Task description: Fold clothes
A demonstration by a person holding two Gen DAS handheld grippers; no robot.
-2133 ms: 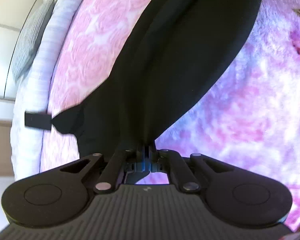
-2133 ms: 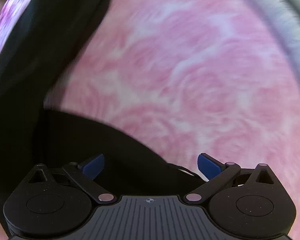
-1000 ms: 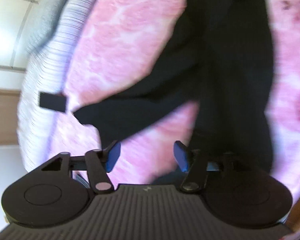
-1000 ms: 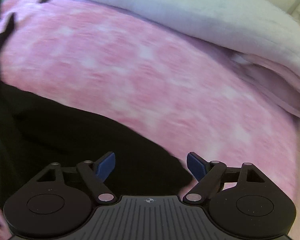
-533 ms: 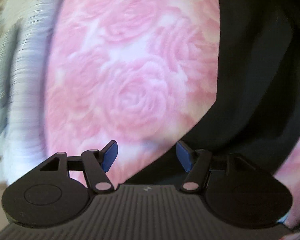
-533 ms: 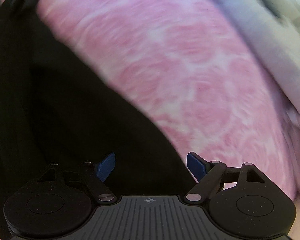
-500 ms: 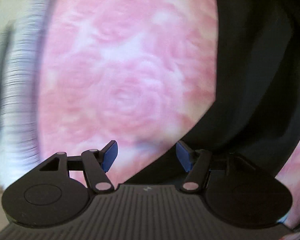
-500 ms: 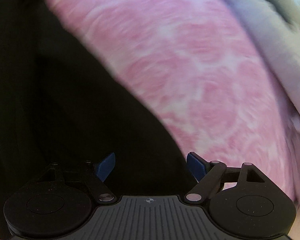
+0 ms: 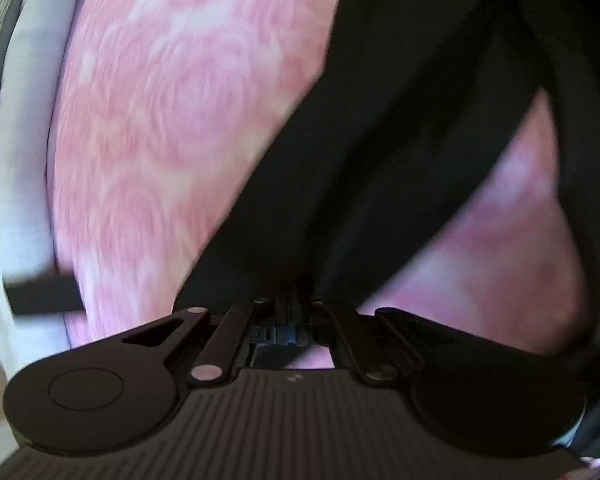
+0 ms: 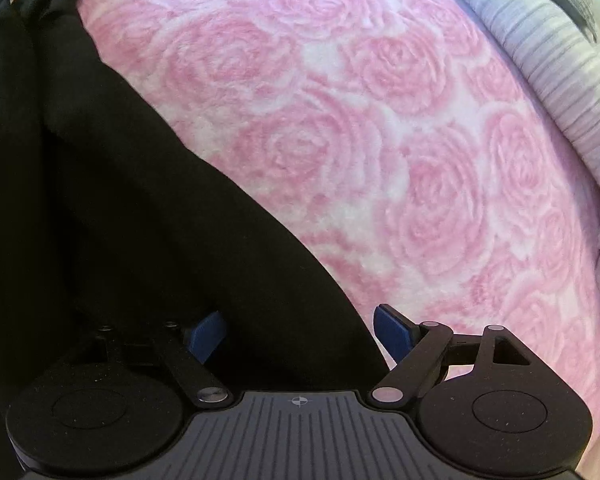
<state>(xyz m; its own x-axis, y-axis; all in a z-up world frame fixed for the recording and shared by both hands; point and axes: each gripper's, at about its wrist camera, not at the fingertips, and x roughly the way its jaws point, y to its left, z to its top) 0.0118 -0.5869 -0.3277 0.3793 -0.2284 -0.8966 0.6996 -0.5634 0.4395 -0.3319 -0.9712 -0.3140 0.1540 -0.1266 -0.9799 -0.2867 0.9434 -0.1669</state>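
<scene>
Left fingers (image 9: 288,322) on black garment (image 9: 380,152) (unlabelled)

The black garment (image 10: 120,200) is matt, smooth cloth. The pink rose blanket (image 10: 380,140) looks plush and fuzzy. The right gripper (image 10: 300,332) is matt black plastic with blue pads (image 10: 392,330).

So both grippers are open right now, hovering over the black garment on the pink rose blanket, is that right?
Not quite. In the left wrist view the left gripper is shut on the black garment. Only the right gripper is open, over the garment on the pink rose blanket.
</scene>
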